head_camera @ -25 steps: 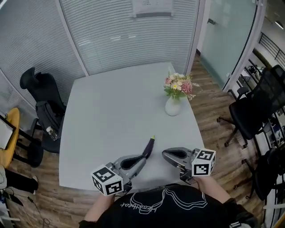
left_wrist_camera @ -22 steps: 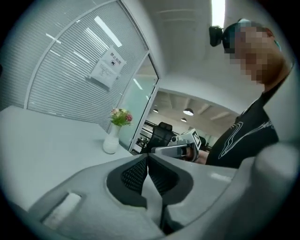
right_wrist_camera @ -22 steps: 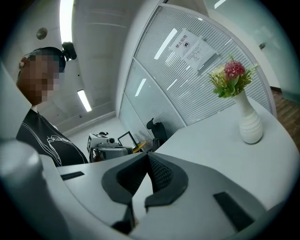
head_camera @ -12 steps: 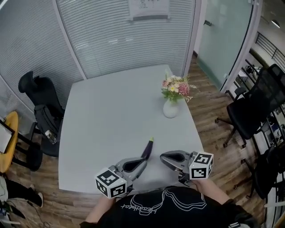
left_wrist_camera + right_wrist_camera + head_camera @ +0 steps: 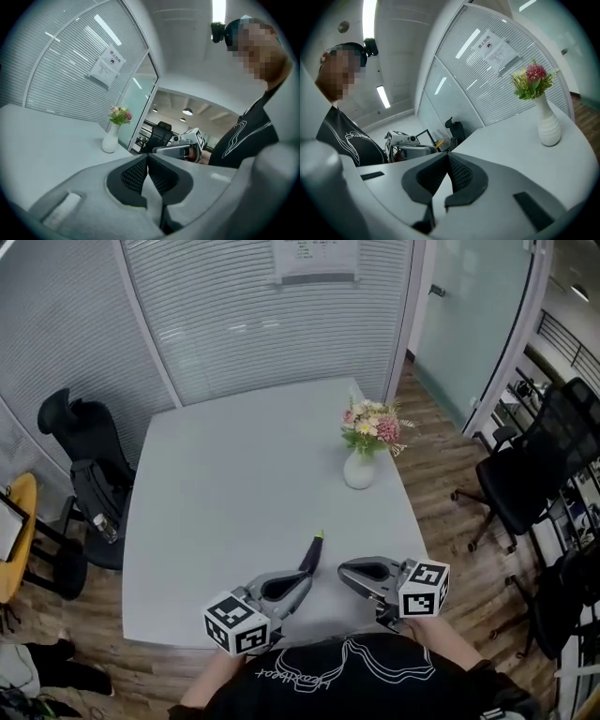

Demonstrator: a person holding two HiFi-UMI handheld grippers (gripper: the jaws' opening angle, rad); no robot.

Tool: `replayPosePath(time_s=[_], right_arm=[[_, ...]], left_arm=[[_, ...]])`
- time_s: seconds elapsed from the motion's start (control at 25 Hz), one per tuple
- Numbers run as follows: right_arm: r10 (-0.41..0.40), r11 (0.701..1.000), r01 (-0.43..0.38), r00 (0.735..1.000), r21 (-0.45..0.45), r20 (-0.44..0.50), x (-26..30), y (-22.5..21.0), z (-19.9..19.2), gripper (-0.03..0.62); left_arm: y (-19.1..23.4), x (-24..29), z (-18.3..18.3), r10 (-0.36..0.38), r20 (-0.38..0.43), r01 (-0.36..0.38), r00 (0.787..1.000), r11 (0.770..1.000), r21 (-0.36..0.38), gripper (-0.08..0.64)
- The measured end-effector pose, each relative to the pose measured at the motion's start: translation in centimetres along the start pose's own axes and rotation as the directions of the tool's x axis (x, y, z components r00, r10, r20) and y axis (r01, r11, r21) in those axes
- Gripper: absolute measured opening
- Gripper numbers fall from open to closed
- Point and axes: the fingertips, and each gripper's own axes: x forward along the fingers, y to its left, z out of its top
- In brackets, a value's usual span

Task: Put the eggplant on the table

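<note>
From the head view, the eggplant [image 5: 311, 556] lies on the pale grey worktop [image 5: 234, 474], near its front edge, slim and dark with its green stem end pointing away from the person. The left claw [image 5: 302, 579] sits just behind the eggplant's near end, so close that contact cannot be told, and the right claw [image 5: 345, 568] lies just to the right of it, a little apart. Both claws rest low over the front of the worktop with their marker cubes toward the person's black shirt [image 5: 337, 676]. A white vase [image 5: 359, 468] of pink and yellow flowers [image 5: 371, 421] stands well back toward the right edge. In the left gripper view the two dark ribbed pads meet at the tip with nothing between them; beyond them are the vase, the right claw and a black office chair [image 5: 159, 133]. The eggplant does not show here. In the right gripper view the pads likewise come together at the tip on nothing, with the vase to the right and the left claw's cube at the left.
</note>
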Motion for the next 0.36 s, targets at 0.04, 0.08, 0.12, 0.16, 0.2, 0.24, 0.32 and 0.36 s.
replayPosePath(time_s=[0.04,0.08,0.12,0.16,0.2,0.24,0.32,0.36], right_arm=[[-0.002,1.000,0.002,1.000,-0.002,-0.002,0.00,0.01,0.06,0.009],[-0.003,1.000,0.003,1.000,-0.003,-0.004,0.00,0.04,0.11,0.008],[-0.003,1.000,0.003,1.000,-0.004,-0.006,-0.01,0.05,0.11,0.009],[-0.003,1.000,0.003,1.000,-0.004,-0.008,-0.03,0.04,0.07,0.009],[-0.004,1.000,0.004,1.000,-0.003,-0.010,-0.08,0.00,0.01,0.009],[-0.005,1.000,0.005,1.000,-0.001,-0.012,-0.12,-0.05,-0.05,0.009],[-0.006,1.000,0.006,1.000,0.000,-0.012,-0.22,-0.13,-0.08,0.008],[-0.006,1.000,0.006,1.000,0.001,-0.011,-0.26,-0.16,-0.08,0.009]], left_arm=[[0.01,-0.03,0.11,0.001,0.002,-0.001,1.000,1.000,0.001,0.017],[0.04,-0.05,0.21,0.003,0.005,-0.003,1.000,1.000,0.002,0.017],[0.08,-0.06,0.28,0.006,0.007,-0.006,1.000,1.000,0.002,0.017],[0.13,-0.06,0.32,0.008,0.008,-0.008,1.000,1.000,0.001,0.017],[0.16,-0.06,0.33,0.009,0.010,-0.009,1.000,1.000,-0.001,0.017],[0.17,-0.06,0.35,0.010,0.010,-0.010,1.000,1.000,-0.002,0.017],[0.14,-0.07,0.41,0.010,0.012,-0.010,1.000,1.000,-0.001,0.017],[0.12,-0.08,0.44,0.011,0.013,-0.011,1.000,1.000,-0.001,0.017]])
